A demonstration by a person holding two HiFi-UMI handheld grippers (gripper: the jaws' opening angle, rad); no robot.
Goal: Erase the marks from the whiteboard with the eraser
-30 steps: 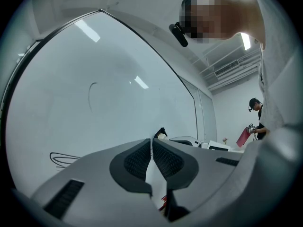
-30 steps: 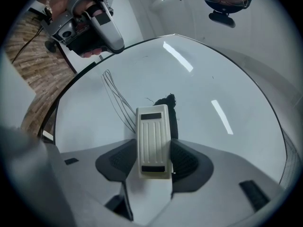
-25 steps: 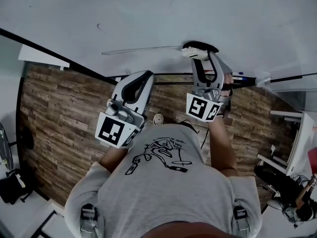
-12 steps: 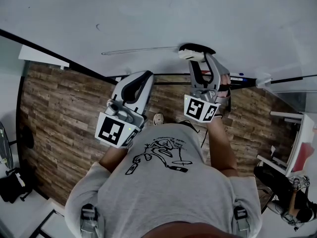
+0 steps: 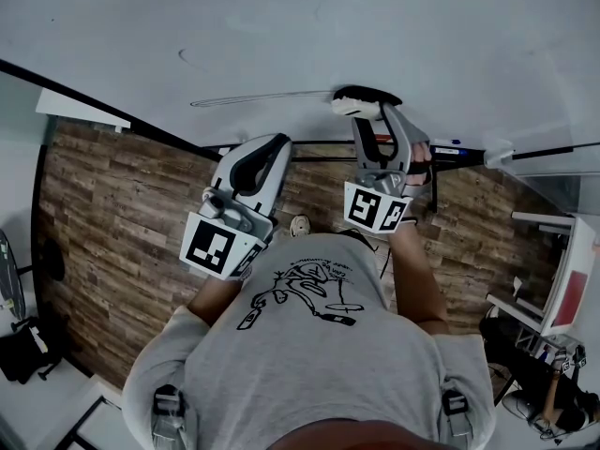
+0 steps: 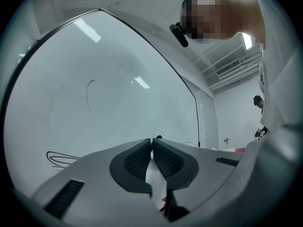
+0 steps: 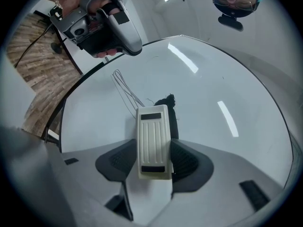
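Big whiteboard fills the top of head view, black frame along its lower edge; wood-look floor below. Pic is dim. Dark clutter in the lower L & lower R corners of head view can't be made out. Person's grey tee w/ a line drawing covers bottom centre, hiding the floor behind it.

Right gripper: jaws part-open & clamped on the eraser, one pad each side of its ribbed cream back. Eraser points away along the jaws. Black felt shows past its far R edge; rest of the felt is hidden under the body. Eraser looks laid on the board, but the contact face itself isn't visible. It sits at the R end of the marks, thin long looping lines running L from it. Their R end is covered by the eraser, so can't tell where they stop. A faint curved stroke sits higher & further L, barely legible.

Left gripper: jaws fully together, pads touching, nothing btwn them. In head view it's lower than the right one, well L of the eraser, tip near the board's bottom frame; can't tell if it touches. Its own view catches the marks only at the far L, partly cut off by the gripper body.

Small red & blue bits on the ledge beside the right gripper, too small to ID.
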